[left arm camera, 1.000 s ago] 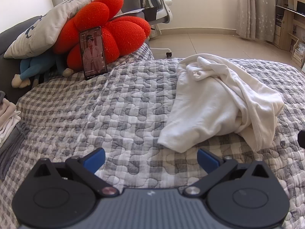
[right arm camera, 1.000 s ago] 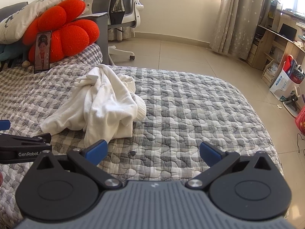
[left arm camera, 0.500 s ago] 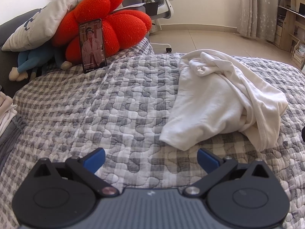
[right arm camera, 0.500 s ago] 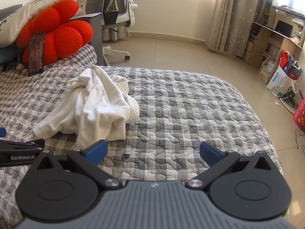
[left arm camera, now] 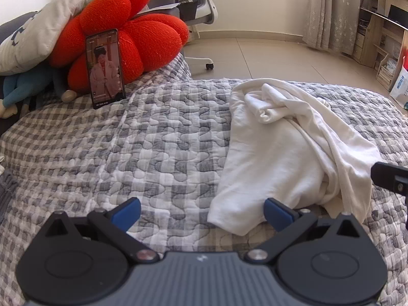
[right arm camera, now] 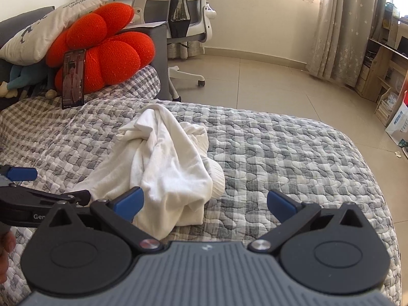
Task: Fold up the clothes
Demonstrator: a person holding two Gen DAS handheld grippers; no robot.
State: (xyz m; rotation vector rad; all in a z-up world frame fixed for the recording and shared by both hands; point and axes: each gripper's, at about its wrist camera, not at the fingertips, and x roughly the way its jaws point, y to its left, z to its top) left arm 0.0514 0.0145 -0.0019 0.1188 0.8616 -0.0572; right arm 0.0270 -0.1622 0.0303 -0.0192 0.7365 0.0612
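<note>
A crumpled white garment (left arm camera: 288, 153) (right arm camera: 163, 168) lies in a heap on the grey checked quilt (left arm camera: 158, 148) (right arm camera: 280, 158). My left gripper (left arm camera: 202, 213) is open just short of the garment's near lower corner, with its right blue pad at the cloth's edge. My right gripper (right arm camera: 205, 204) is open too, hovering at the heap's near right end, its left blue pad over the cloth. Nothing is held in either. The left gripper's side shows at the far left of the right wrist view.
A red flower cushion (left arm camera: 127, 33) with a phone (left arm camera: 105, 68) propped against it, a grey-white pillow (left arm camera: 38, 35) and a blue plush toy (left arm camera: 25, 86) sit at the bed's head. An office chair (right arm camera: 178, 20) and tiled floor lie beyond; shelves (right arm camera: 382, 71) stand at right.
Both grippers have moved closer to the white garment, which now sits nearer the fingers in each view. The garment itself has not shifted, and both stay open.
</note>
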